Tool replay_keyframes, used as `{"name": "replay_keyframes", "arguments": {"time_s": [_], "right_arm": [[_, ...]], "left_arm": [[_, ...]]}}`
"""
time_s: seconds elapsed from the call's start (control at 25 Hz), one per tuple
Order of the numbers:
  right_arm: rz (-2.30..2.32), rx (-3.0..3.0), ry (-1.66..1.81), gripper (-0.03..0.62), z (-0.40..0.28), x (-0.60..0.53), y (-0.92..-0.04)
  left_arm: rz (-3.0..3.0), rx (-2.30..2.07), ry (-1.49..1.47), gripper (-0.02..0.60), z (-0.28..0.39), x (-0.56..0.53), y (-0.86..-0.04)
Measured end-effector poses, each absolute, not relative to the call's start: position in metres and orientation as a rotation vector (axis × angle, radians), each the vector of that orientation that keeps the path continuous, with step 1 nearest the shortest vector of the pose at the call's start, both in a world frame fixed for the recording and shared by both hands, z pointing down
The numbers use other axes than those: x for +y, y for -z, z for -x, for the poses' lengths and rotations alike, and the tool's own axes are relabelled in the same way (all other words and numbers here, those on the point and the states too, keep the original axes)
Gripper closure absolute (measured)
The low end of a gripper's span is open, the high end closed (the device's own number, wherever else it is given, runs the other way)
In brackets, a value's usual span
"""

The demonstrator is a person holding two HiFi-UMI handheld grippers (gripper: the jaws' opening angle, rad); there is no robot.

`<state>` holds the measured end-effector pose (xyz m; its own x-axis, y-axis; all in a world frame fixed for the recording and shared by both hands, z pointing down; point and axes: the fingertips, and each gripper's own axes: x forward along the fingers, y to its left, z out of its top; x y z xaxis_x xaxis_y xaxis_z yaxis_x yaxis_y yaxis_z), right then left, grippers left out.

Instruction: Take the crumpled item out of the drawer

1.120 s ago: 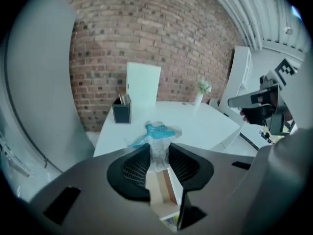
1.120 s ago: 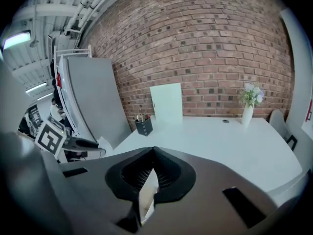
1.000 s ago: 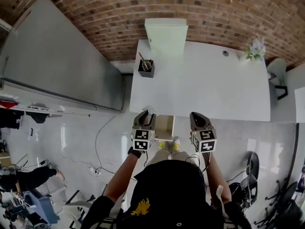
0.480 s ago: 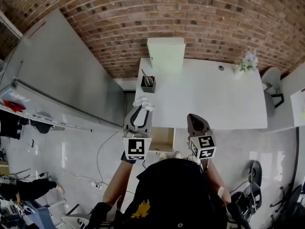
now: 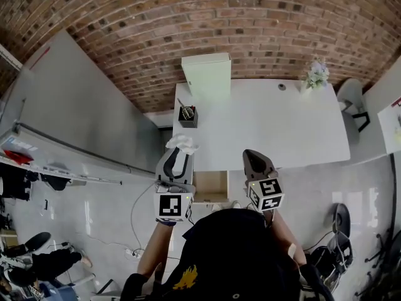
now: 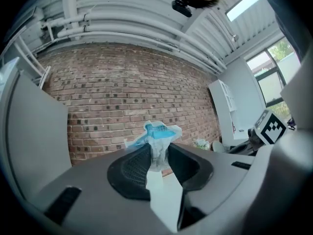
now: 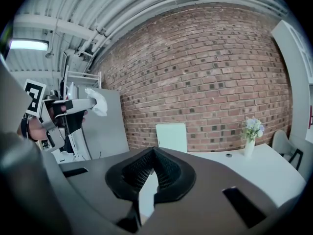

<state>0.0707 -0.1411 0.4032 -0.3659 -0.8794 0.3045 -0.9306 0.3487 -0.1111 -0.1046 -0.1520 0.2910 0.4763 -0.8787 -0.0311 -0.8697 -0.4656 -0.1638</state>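
Brick wall (image 5: pixel 250 24) runs behind a white worktop (image 5: pixel 282 124). The top is mostly bare.
- Back left: pale box (image 5: pixel 205 75), standing against the wall.
- Left edge, just in front of the box: black pen pot (image 5: pixel 187 114).
- Back right: small vase (image 5: pixel 316 75) of flowers, with a round cable hole (image 5: pixel 282 86) near it.

A drawer (image 5: pixel 210 185) stands pulled open under the front edge, between the two tools. A large grey panel (image 5: pixel 75 111) is on the left. The pale floor (image 5: pixel 113 199) is glossy, with a cable (image 5: pixel 133 215) trailing across it. A chair (image 5: pixel 352 98) sits off the worktop's right end. The ceiling (image 6: pixel 122 13) is white and ribbed, with pipes along it.

The person (image 5: pixel 229 256) stands at the front edge, a tool in each hand.

Left tool (image 6: pixel 157 151): clenched on the crumpled item (image 6: pixel 159 133), white with blue in it. The item sticks up past the tips. From the head view it sits over the worktop's left front corner, clear of the drawer.

Right tool (image 7: pixel 154 153): jaws closed together at the tips, nothing between them. It is held level over the front edge, to the right of the drawer.
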Motion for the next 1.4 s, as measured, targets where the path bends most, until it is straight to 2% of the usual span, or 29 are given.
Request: {"name": "replay_keyframes", "arguments": {"time_s": [0.36, 1.08, 1.4], "right_arm": [[-1.676, -2.423, -0.361, 0.566, -0.084, -0.134, -0.386], [-1.986, -2.225, -0.413, 0.566, -0.177, -0.092, -0.385], [-2.039, -2.175, -0.399, 0.566, -0.198, -0.088, -0.384]], "left_arm": [[2.566, 1.481, 0.109, 0.457, 0.090, -0.152, -0.288], [2.757, 1.084, 0.075, 0.457, -0.039, -0.143, -0.269], [2.763, 1.064, 0.092, 0.457, -0.050, -0.144, -0.289]]}}
